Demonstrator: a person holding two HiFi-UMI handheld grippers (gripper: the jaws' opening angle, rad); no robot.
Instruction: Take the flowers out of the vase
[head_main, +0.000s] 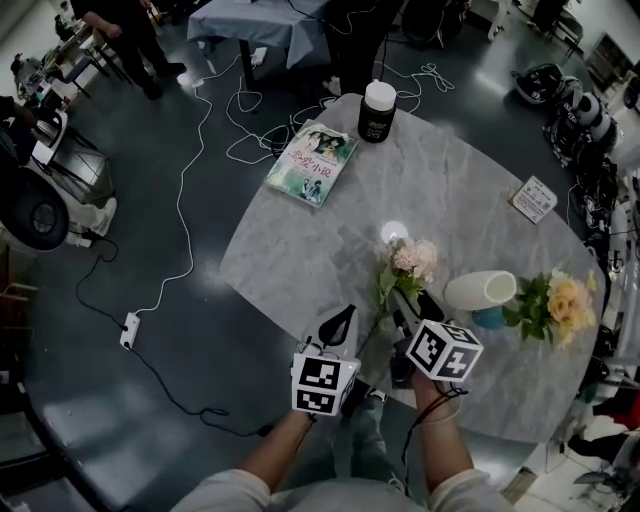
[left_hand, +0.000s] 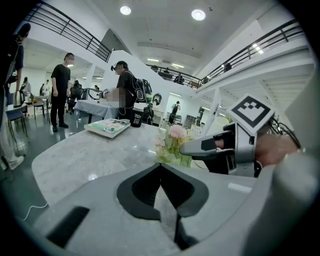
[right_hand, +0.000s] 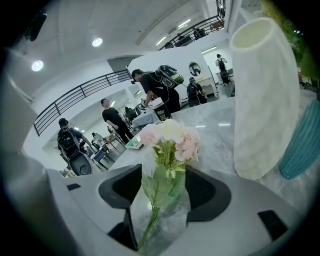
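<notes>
Reading the pink flowers (head_main: 412, 260) as laid on the table (head_main: 450, 190), we noted the right claw (head_main: 413, 300) spread off the stem (right_hand: 150, 220) and the left claw (head_main: 343, 318) pressed together, idle.

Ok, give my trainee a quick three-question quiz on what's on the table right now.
1. True or false: the left gripper holds the pink flowers.
2. What sits between the right gripper's open jaws? A) book B) pink flowers C) white vase
3. Fill in: the yellow flowers stand in the ___ vase.
Key: 1 false; 2 B; 3 blue vase.
</notes>
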